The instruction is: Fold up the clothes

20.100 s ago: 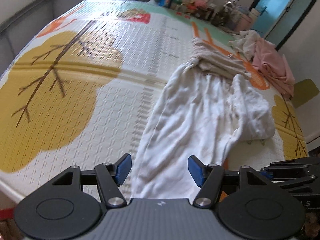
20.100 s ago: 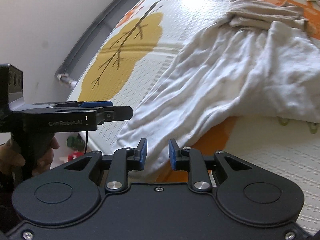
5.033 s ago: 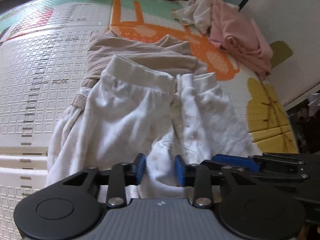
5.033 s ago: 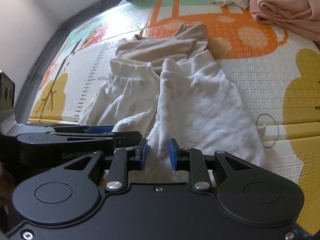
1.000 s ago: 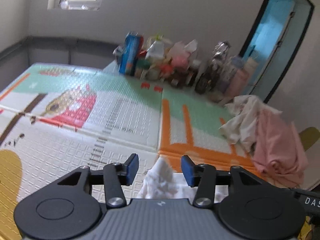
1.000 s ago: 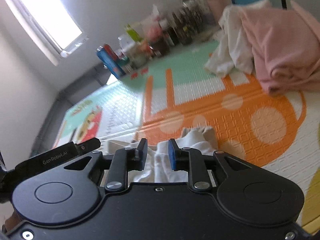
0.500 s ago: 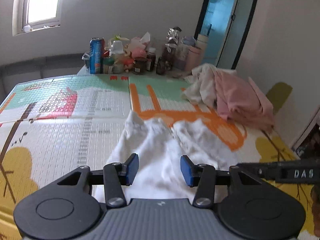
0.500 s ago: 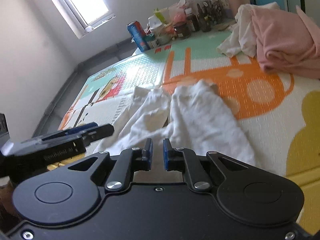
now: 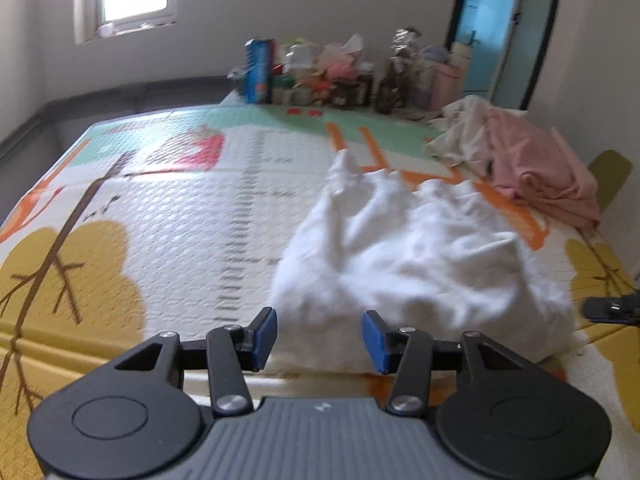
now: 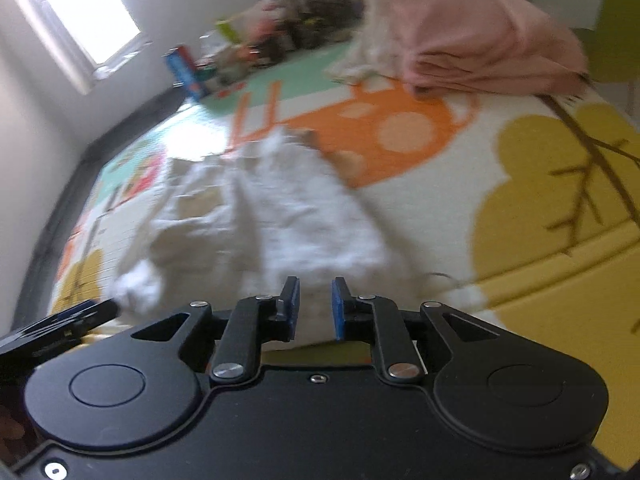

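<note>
In the left wrist view, the left gripper (image 9: 319, 335) is seen spread wide and empty above the near edge of the white garment (image 9: 408, 264), which lies bunched on the play mat (image 9: 168, 216). Only the tip of the right gripper (image 9: 610, 309) is caught at the frame's right edge. The pink clothes (image 9: 540, 172) are seen beyond.

The right wrist view is heavily blurred. The right gripper (image 10: 313, 306) is shown narrowly parted, nothing clamped, above the garment (image 10: 288, 216); the beige fabric (image 10: 310, 136) under its far end is shown here only.

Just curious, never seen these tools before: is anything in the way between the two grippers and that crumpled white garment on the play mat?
Nothing visible. The crumpled white garment lies directly ahead of the open left gripper and right gripper.
</note>
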The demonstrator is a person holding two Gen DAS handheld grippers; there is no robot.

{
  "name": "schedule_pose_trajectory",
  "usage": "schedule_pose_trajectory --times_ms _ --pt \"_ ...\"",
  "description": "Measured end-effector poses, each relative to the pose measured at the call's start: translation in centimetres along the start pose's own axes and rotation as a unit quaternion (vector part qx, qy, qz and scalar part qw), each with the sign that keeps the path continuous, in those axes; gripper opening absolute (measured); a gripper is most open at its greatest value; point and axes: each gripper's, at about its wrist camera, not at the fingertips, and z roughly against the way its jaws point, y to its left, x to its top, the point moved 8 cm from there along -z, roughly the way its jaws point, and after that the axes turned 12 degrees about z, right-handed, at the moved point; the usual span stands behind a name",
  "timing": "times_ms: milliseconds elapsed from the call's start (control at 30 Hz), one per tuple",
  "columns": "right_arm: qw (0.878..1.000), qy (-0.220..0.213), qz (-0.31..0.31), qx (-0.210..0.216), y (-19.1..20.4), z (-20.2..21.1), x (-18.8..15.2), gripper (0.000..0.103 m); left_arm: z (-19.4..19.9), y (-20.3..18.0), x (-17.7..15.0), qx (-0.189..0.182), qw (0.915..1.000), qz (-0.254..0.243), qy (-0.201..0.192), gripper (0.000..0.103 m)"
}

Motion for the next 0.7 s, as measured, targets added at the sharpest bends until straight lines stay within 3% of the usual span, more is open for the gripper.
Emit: schedule_pose_trajectory --times_ms 133,300,533,700 --pt "0.999 0.009 -0.020 -0.029 -3.0 -0.4 -0.8 0.025 -0.6 1.2 0.2 0.000 0.9999 0.016 0.008 0.054" --pt "0.999 0.017 -0.032 -0.025 -3.9 -1.4 -1.3 0.033 -1.5 1.5 0.5 -0.005 0.9996 0.024 0.017 0.060" --pt "0.998 0.031 -0.048 -0.015 -4.3 -3.1 -1.6 0.034 -2.7 2.1 0.6 -0.014 0.9980 0.046 0.041 0.070" --pt "0.998 0.034 -0.059 -0.007 -4.6 -4.1 -1.7 0.035 -3.2 2.3 0.5 -0.024 0.9970 0.055 0.050 0.072"
